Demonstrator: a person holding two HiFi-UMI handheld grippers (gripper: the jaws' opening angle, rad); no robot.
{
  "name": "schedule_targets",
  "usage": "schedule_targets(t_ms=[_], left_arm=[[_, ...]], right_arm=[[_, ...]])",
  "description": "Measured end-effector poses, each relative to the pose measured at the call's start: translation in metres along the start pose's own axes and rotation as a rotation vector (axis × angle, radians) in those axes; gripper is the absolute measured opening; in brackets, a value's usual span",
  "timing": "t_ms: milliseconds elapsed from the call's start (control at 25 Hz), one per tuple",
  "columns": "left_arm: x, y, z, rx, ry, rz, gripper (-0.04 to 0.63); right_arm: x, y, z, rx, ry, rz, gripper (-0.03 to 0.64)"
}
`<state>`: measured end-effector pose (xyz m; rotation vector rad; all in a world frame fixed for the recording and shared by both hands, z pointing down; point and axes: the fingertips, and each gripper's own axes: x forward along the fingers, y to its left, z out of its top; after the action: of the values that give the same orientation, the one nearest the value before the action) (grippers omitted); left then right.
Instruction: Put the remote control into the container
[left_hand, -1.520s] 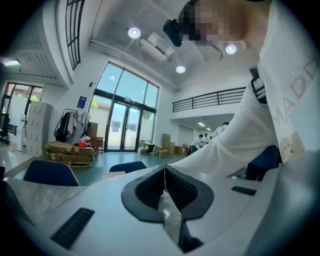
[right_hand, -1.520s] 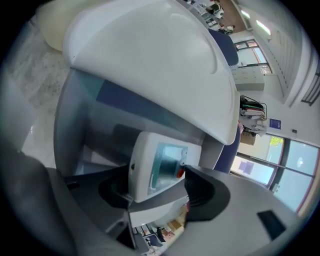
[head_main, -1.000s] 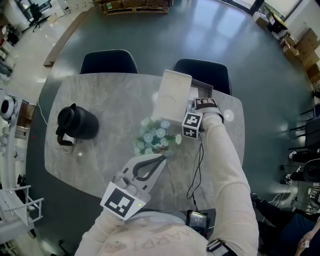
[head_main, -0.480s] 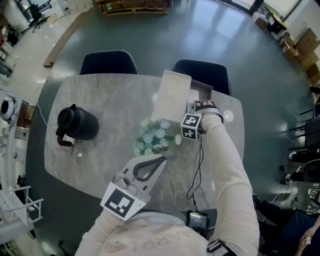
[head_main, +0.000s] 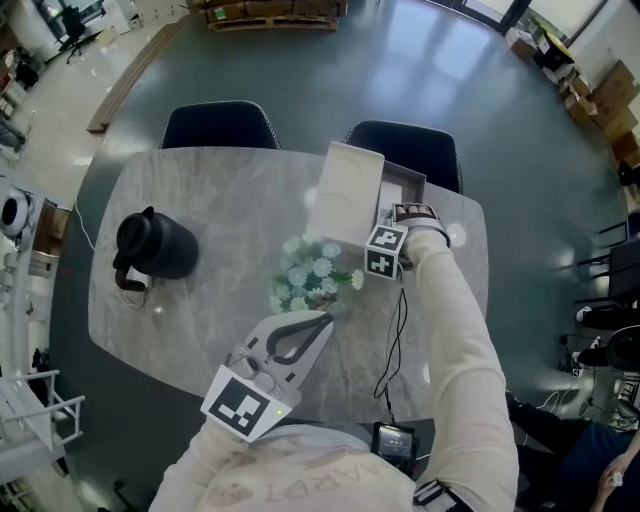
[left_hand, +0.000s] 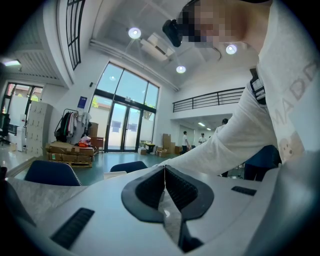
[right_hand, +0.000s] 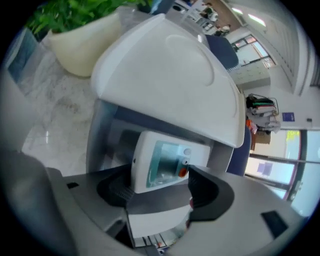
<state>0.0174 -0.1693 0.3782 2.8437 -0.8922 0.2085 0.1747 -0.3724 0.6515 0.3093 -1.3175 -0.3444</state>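
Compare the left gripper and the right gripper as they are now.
The left gripper has its fingers pressed together, nothing between them; the right gripper has them wide apart with the remote between. The left gripper is by the table's near edge, the right gripper at the open container on the far side. Both carry a marker cube.

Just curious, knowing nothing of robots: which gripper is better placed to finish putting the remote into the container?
Right. The right gripper is at the open container, with the remote control between its spread jaws. The left gripper is shut and empty, well short of the container.
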Motion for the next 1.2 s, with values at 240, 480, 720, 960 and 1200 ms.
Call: schedule_targets(t_ms=[240, 480, 720, 960, 1200], left_arm=[[-0.001, 0.000, -0.002, 0.014, 0.002, -0.004, 0.012], [-0.001, 0.000, -0.002, 0.010, 0.001, -0.004, 0.014], [0.001, -0.003, 0.000, 0.027, 0.004, -0.015, 0.012], [0.001, -0.002, 0.000, 0.015, 0.004, -0.008, 0.012], [0.003, -0.002, -0.001, 0.026, 0.002, -0.012, 0.012]], right_arm=[[-0.001, -0.002, 0.001, -0.045, 0.023, -0.040, 0.284], [-0.004, 0.003, -0.002, 0.074, -0.041, 0.032, 0.284], [-0.004, 0.009, -0.012, 0.031, 0.037, 0.072, 0.285], [-0.007, 0.008, -0.011, 0.020, 0.032, 0.079, 0.284], [-0.008, 0.003, -0.010, 0.086, -0.039, 0.020, 0.282]])
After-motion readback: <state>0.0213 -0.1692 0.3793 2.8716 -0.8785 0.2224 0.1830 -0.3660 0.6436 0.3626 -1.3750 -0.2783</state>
